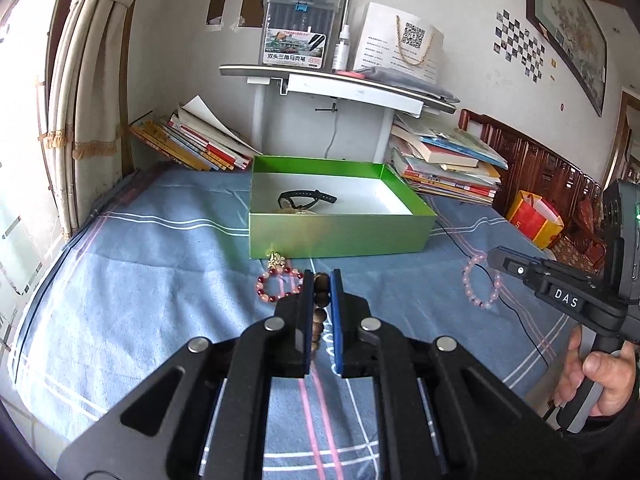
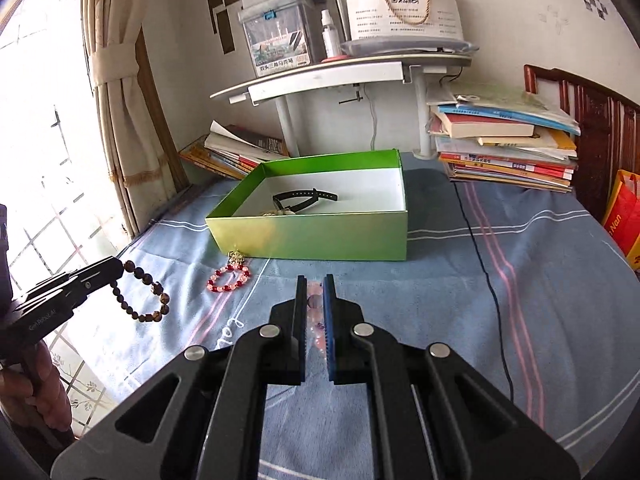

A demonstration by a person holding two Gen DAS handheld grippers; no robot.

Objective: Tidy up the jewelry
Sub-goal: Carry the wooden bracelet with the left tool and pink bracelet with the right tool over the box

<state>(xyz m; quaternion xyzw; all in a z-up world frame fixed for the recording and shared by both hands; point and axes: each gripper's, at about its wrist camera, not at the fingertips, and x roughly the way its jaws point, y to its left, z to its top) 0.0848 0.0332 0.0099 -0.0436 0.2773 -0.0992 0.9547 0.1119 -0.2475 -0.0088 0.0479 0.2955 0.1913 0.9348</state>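
My left gripper is shut on a brown bead bracelet, which dangles from it above the blue cloth in the right wrist view. My right gripper is shut on a pale pink bead bracelet; from the left wrist view that bracelet hangs from the gripper's tip. A red and pink bracelet with a gold charm lies on the cloth just in front of the open green box. A black watch lies inside the box.
Book stacks flank a small white stand behind the box. A black cable runs over the bed at the right. Curtain and window are at the left, and an orange bag sits at the far right.
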